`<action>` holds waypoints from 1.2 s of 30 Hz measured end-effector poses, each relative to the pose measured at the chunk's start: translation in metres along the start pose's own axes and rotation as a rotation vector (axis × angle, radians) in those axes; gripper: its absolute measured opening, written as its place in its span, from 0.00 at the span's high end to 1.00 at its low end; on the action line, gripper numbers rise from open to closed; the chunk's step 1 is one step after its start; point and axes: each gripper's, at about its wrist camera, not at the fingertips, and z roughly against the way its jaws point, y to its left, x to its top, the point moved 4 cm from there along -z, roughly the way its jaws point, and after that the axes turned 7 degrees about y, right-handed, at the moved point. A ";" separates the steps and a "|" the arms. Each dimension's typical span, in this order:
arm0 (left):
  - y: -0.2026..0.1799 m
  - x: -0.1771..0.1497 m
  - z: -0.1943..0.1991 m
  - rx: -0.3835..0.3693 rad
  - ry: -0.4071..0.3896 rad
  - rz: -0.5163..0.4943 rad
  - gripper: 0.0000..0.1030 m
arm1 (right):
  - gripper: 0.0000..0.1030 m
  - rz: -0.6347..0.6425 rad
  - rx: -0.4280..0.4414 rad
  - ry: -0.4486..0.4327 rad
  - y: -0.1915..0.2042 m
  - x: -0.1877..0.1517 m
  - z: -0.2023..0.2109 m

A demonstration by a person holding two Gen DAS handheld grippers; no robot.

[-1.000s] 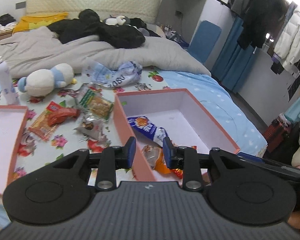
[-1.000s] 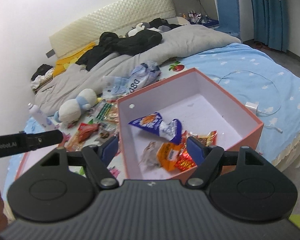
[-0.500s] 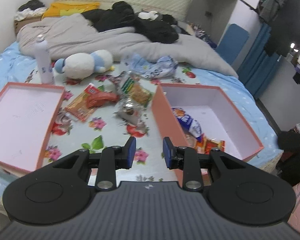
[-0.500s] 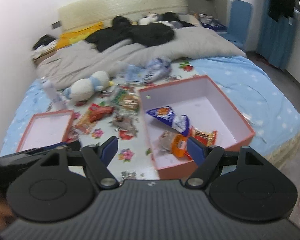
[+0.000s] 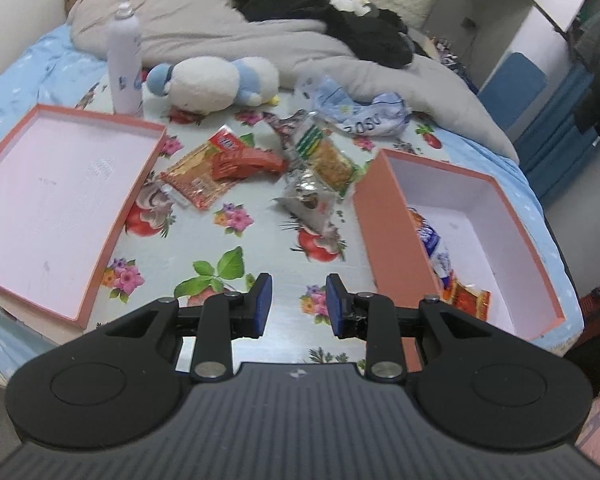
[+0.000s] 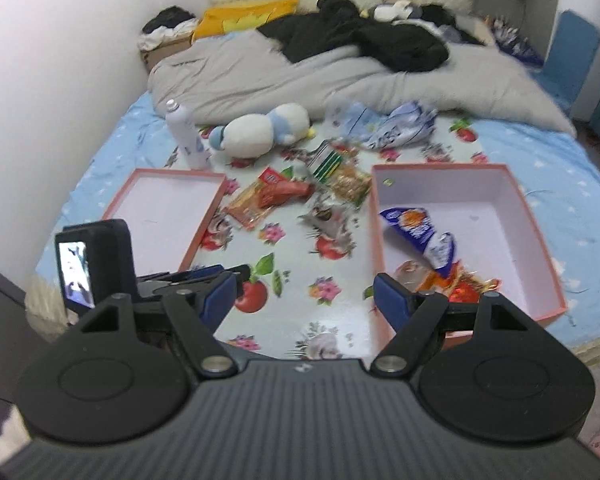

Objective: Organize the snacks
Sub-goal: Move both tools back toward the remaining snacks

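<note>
Snacks lie in two groups on the bed: a loose cluster, with a red packet [image 5: 224, 166], a green-and-yellow packet [image 5: 328, 158] and a silvery packet [image 5: 310, 200], sits on the floral cloth [image 5: 260, 248] between the two boxes, and several more packets, among them a blue-and-white one [image 6: 418, 232], lie in the near left corner of the deep pink box [image 6: 540, 248]. Shallow lid tray [image 5: 52, 200] is at left, empty side up; its right wall stands near the red packet but apart from it. Deep box's left wall is just beside the silvery packet. Open strip of floral cloth runs from the cluster toward the near bed edge, bounded by tray and box walls on either side. Left tool [image 5: 295, 306] hangs over that strip, pointing steeply down, its blue pads a narrow gap apart with nothing between them. Right tool [image 6: 304, 294] hangs above the same strip, jaws wide apart and empty; its right finger overlaps the deep box's near left corner in view. Far side of cloth: white bottle [image 5: 124, 64] upright, plush toy [image 5: 216, 80], crumpled blue-white bag [image 5: 360, 112], grey duvet [image 6: 260, 68] with dark clothes on it. Right view slightly blurred.
</note>
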 end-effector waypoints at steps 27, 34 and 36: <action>0.064 0.144 -0.167 0.018 -0.022 -0.035 0.29 | 0.25 -0.071 0.057 0.041 -0.013 0.037 -0.254; 0.063 0.172 -0.221 0.007 0.013 -0.166 0.25 | 0.25 -0.077 -0.028 -0.040 -0.019 0.047 -0.313; 0.065 0.181 -0.233 0.053 -0.001 -0.183 0.25 | 0.25 -0.078 -0.067 -0.049 -0.022 0.049 -0.329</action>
